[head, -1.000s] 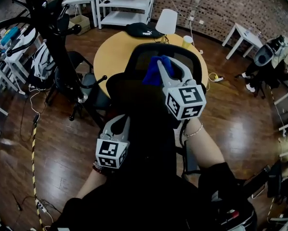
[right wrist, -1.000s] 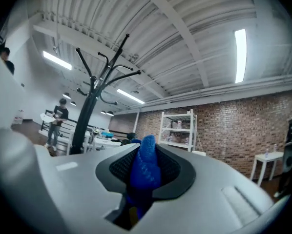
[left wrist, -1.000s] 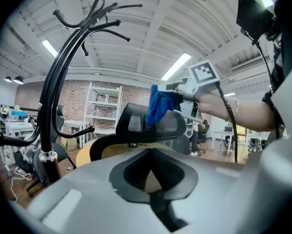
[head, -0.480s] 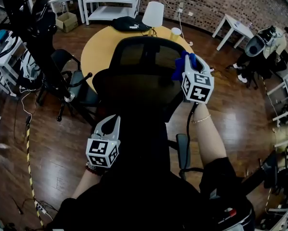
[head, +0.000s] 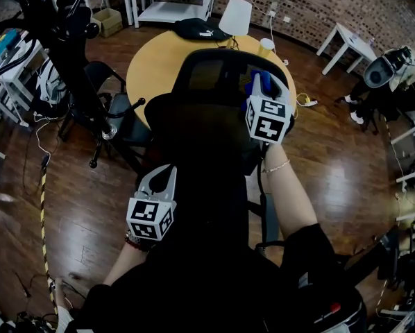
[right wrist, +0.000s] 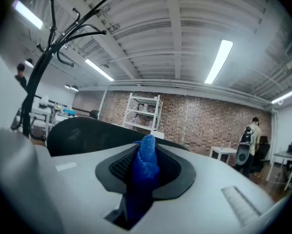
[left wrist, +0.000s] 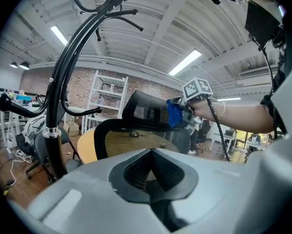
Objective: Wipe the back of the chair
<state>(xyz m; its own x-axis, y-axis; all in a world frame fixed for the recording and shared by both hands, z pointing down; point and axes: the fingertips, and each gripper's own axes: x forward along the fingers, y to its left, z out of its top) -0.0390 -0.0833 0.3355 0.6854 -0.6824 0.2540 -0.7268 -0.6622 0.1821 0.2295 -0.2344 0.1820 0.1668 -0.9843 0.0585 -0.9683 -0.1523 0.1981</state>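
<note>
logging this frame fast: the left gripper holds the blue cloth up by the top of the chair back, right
Wrong gripper. The right gripper holds the blue cloth up by the top of the chair back; the right gripper view shows the cloth pinched between its jaws. The left gripper holds nothing.

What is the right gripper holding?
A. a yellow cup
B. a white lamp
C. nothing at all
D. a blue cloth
D: the right gripper has its jaws closed on a blue cloth, which sticks up between them, next to the top of the black chair.
</note>
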